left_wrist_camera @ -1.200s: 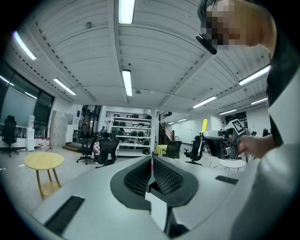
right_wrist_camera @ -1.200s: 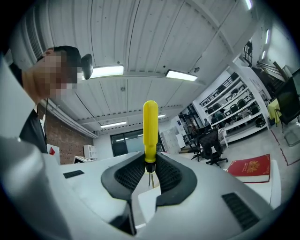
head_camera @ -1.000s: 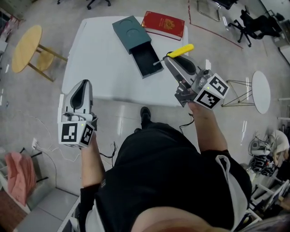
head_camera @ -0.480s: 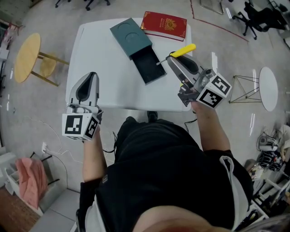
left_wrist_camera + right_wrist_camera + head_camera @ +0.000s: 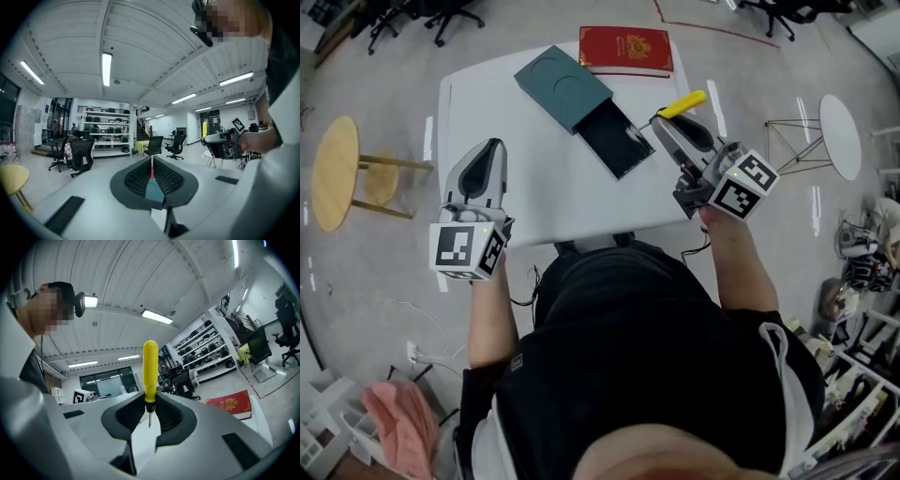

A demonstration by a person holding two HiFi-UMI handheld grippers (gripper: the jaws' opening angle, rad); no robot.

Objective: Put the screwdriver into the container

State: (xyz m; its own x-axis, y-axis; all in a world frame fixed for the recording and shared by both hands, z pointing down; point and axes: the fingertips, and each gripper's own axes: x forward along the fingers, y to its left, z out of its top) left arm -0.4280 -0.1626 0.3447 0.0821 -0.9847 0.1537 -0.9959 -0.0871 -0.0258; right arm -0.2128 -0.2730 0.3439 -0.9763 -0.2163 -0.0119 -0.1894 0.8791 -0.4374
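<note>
**Screwdriver in my right claw, beside the open container**

My right claw [image 5: 660, 125] is clamped on the screwdriver [image 5: 681, 104], pinching it where the yellow handle meets the metal shaft. In the right gripper view the screwdriver [image 5: 150, 365] stands upright between the pads of the right claw [image 5: 150, 408]. Its handle rises to 12 o'clock and its short bare tip points down to 6 o'clock.

From the head view its long axis runs across the claw. The handle sticks out toward 2 o'clock and the tip aims toward 8 o'clock, at the container [image 5: 565, 86]. This teal container lies on the white surface [image 5: 534, 183] with its inner tray slid out toward 5 o'clock. The tip is just beside the tray's right rim, and I cannot tell how high above it.

A red book [image 5: 625, 49] lies at 12 o'clock on the surface, just beyond the container.

My left claw [image 5: 493, 150] hangs at 9 o'clock over the surface's left edge, well apart from the container. In the left gripper view, the left claw [image 5: 152, 180] is closed to a thin slit, with nothing gripped.
</note>
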